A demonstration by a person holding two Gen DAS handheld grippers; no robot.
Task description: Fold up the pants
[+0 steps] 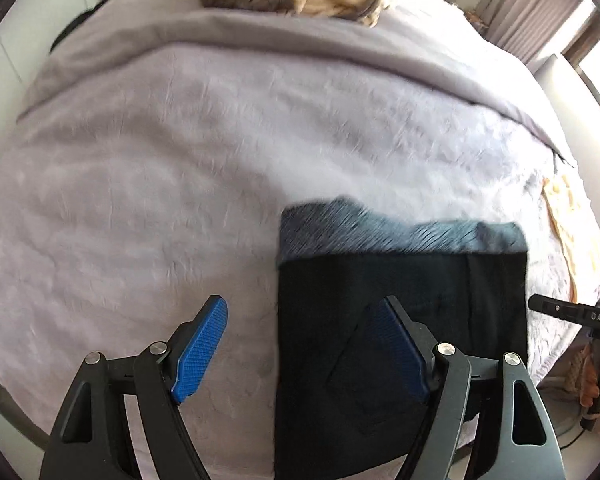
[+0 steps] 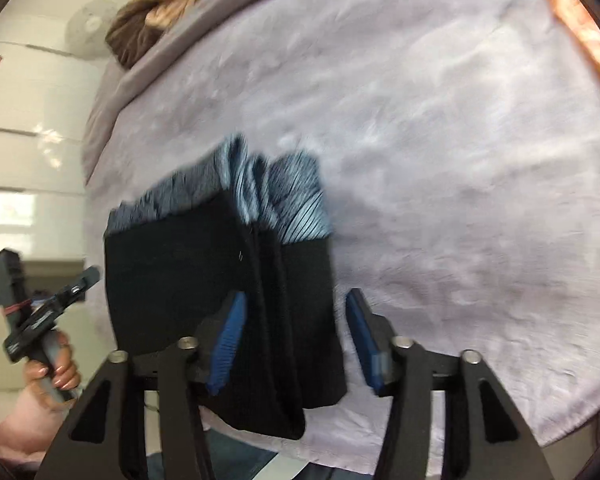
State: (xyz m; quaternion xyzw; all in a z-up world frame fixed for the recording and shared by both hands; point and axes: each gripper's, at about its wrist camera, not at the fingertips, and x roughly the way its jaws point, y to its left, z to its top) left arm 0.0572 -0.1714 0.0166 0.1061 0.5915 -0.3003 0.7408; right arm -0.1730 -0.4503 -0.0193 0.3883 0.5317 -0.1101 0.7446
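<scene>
My left hand-held gripper [image 1: 304, 344] hangs open over the bed [image 1: 140, 184], nothing between its blue pads [image 1: 200, 348], the folded pants [image 1: 400, 320] at 3 o'clock under its right finger. My right hand-held gripper [image 2: 296, 336] is open too, its pads astride the pants' right half without pressing it. In the right view the pants lie at centre near the bed's 6 o'clock edge, ribbed cuffs [image 2: 260, 196] toward 12, a brown bundle [image 2: 160, 4] far off at 11.
</scene>
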